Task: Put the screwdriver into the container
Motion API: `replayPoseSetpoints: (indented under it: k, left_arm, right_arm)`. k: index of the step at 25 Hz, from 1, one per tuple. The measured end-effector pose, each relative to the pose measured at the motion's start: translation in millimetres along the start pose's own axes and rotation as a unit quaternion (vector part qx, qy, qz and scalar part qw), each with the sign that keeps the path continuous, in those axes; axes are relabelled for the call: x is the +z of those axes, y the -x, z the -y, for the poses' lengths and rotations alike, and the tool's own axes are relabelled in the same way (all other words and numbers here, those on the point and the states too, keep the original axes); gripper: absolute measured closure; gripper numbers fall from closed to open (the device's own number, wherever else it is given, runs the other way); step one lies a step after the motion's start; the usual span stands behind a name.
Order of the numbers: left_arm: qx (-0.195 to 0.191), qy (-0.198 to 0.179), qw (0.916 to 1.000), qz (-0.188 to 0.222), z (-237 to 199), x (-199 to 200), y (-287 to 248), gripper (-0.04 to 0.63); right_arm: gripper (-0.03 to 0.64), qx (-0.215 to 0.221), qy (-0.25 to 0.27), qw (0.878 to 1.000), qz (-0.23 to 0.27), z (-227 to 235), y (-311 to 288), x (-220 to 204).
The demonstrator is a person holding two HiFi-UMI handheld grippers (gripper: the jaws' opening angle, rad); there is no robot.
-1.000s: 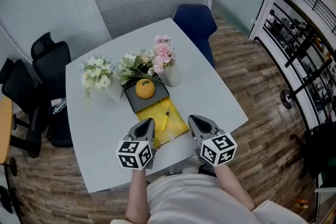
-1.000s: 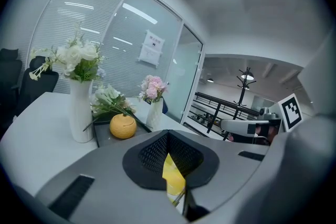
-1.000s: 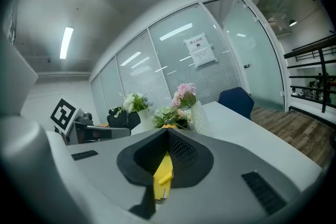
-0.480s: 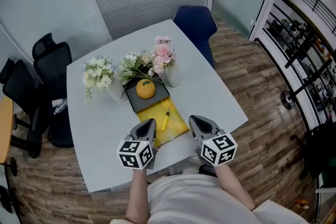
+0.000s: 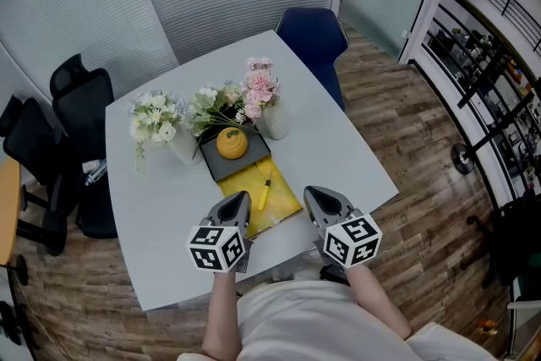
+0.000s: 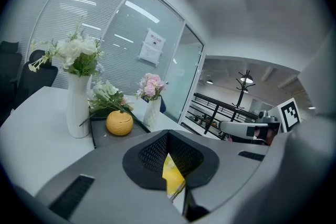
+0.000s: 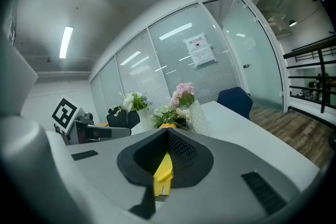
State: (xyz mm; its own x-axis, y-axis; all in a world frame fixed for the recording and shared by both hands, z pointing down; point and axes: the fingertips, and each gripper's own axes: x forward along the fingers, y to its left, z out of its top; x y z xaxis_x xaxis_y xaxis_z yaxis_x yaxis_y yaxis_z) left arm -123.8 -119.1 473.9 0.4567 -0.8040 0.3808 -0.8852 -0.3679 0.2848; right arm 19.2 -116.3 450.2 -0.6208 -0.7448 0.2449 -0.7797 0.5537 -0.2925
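A screwdriver with a yellow handle and a dark tip lies on a flat yellow tray near the table's front edge. Behind it a round orange pot sits on a dark grey tray; the left gripper view shows the pot too. My left gripper hovers at the yellow tray's left front corner and my right gripper just off its right side. Both are shut with nothing between the jaws. Each gripper view shows a patch of yellow below the meeting jaws.
A white vase of white flowers and a vase of pink flowers flank the dark tray, with green stems over its back. A blue chair stands at the white table's far corner, black chairs to the left.
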Motion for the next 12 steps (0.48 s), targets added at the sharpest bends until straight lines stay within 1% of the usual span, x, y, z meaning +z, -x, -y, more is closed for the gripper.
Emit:
replayPoseSetpoints:
  k: [12]
  left_arm:
    - [0.002,0.008,1.0000,-0.005,-3.0,-4.9,0.1,0.589]
  right_arm:
    - [0.603,-0.006,-0.006,1.000,0.000,2.6,4.6,-4.5]
